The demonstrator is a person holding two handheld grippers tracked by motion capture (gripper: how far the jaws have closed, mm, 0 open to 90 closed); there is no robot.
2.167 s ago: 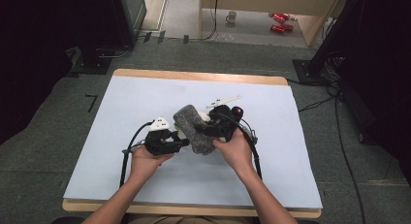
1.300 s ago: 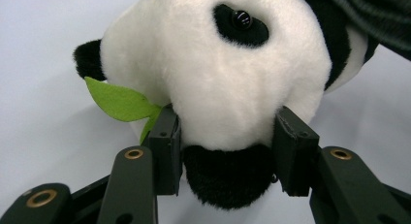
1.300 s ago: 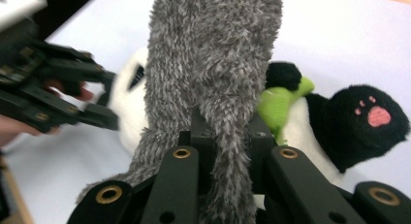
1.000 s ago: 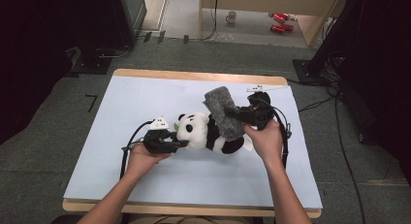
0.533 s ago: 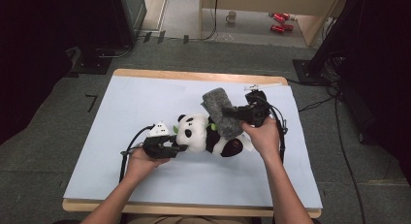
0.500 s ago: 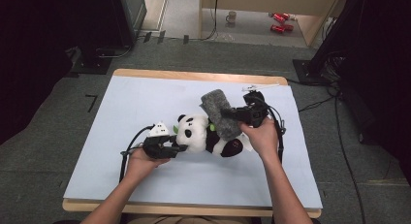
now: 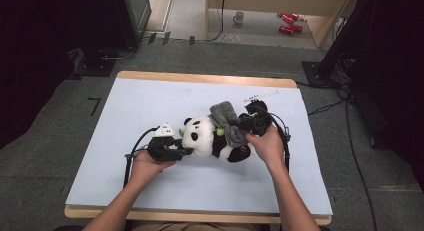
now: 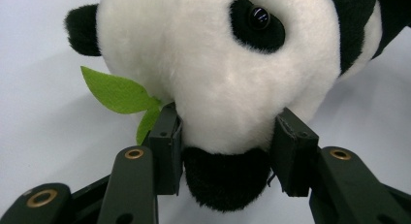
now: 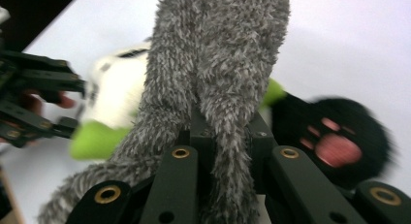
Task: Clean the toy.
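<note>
The grey cloth (image 7: pixel 226 122) hides part of the panda (image 7: pixel 205 139). Left tongs (image 8: pixel 225 149) clamp its muzzle; right tongs (image 9: pixel 225 132) pinch the cloth. White bench (image 7: pixel 150 101), grey carpet (image 7: pixel 60 121).

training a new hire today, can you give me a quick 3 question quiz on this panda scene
1. What does the left gripper clamp?
2. True or false: the right gripper is open and holds nothing.
3. Where does the panda lie? A) on the floor B) on the table C) on a shelf

Key
1. The panda's head, its jaws pressing on either side of the muzzle.
2. False: it is shut on the grey cloth, held just over the panda's body.
3. B
</note>
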